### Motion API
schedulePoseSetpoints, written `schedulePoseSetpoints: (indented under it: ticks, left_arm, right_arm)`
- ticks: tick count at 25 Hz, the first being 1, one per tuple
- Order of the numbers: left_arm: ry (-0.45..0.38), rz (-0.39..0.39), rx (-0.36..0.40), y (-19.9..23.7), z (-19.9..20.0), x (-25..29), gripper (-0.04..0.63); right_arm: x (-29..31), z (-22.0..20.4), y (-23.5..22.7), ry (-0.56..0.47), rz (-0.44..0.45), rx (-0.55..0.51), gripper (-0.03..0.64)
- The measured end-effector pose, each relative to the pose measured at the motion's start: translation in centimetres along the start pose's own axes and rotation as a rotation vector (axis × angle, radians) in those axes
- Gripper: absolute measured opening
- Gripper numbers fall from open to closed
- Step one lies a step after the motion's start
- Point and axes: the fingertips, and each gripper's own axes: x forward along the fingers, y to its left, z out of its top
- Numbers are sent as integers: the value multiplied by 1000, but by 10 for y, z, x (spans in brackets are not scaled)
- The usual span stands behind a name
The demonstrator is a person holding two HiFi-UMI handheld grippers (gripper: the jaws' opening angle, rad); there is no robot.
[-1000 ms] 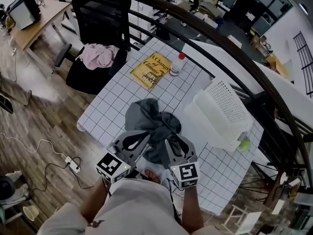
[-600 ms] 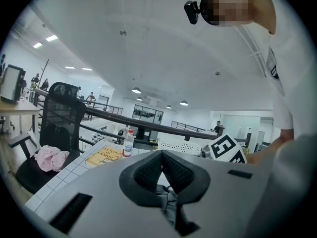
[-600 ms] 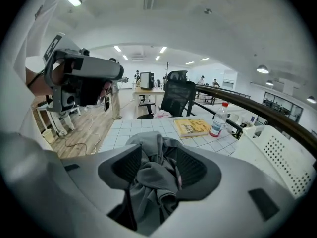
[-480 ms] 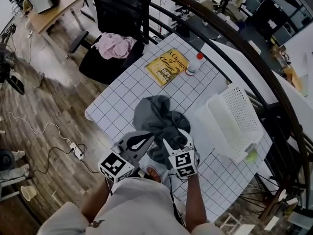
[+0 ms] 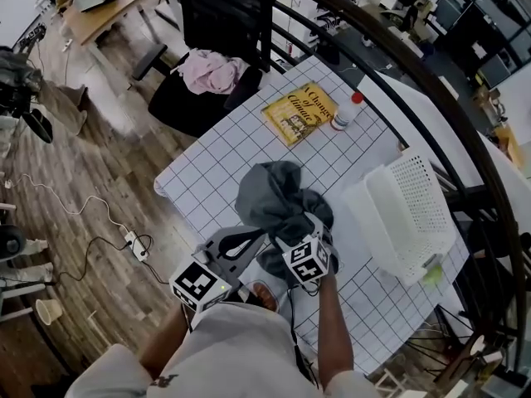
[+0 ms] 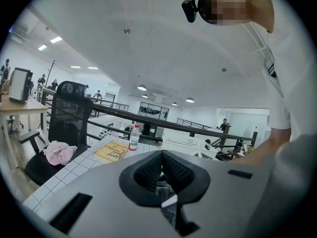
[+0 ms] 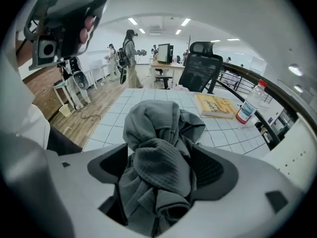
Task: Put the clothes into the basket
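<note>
Now the right gripper (image 7: 161, 165), jaws just opened around the grey garment (image 7: 151, 118), must clamp it; the left gripper (image 6: 161, 165) is clenched empty.

On the tabletop (image 5: 216, 168), the clothes (image 5: 274, 197) lie centrally; the basket (image 5: 411, 214) sits to their right. Beyond them: book (image 5: 300, 113), bottle (image 5: 347, 113) just right of it. Chair (image 5: 224, 23) behind the far edge, bearing a garment (image 5: 211, 70).

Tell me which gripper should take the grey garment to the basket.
Right. The right gripper, whose jaws have just been opening, straddles the grey garment and is nearer the white basket; the left gripper is shut beside it.
</note>
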Motion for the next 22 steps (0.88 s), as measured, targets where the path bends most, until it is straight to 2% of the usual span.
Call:
schedulePoseSetpoints:
  ticks: [9, 17, 22]
  left_arm:
    - [2, 14, -2, -3, -4, -8, 5]
    - [10, 26, 3, -3, -6, -15, 5]
    - [16, 28, 5, -4, -8, -17, 5]
  right_arm:
    - [45, -12, 10, 67, 112, -43, 500]
    - [74, -32, 8, 146, 136, -32, 508]
    - [78, -36, 7, 162, 119, -35, 503]
